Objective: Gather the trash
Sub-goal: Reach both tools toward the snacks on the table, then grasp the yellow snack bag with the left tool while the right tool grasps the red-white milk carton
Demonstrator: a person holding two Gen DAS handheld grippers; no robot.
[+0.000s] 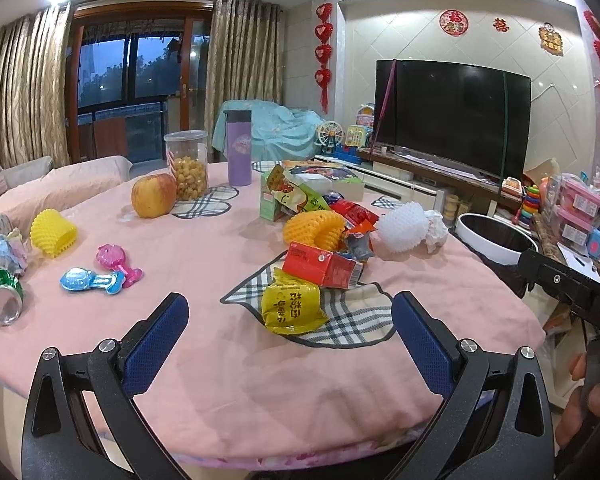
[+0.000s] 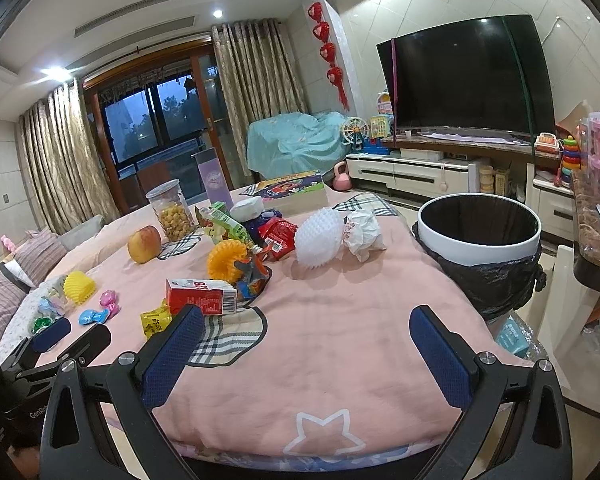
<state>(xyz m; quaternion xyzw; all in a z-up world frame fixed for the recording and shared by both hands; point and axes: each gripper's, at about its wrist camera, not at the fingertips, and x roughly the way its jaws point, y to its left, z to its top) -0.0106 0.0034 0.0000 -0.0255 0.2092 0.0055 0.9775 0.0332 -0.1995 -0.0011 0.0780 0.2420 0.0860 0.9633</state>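
Observation:
Trash lies on a pink-covered table point(image 1: 204, 240): a yellow snack packet point(image 1: 290, 306), a red carton point(image 1: 322, 266), an orange foam net point(image 1: 314, 229), a white foam net point(image 1: 402, 224), crumpled paper point(image 1: 436, 230), several wrappers point(image 1: 296, 196) and a green can point(image 1: 0, 292). My left gripper point(image 1: 290, 316) is open and empty, just short of the yellow packet. My right gripper point(image 2: 306, 334) is open and empty over the table's near edge, with the red carton point(image 2: 200, 295) by its left finger. A white bin with a black bag point(image 2: 478, 232) stands right of the table.
An apple point(image 1: 153, 201), a snack jar point(image 1: 187, 171), a purple flask point(image 1: 239, 148), a yellow foam net point(image 1: 53, 233), small toys point(image 1: 92, 280) and a book point(image 2: 296, 192) are on the table. A TV stand point(image 2: 420, 170) and toys stand behind.

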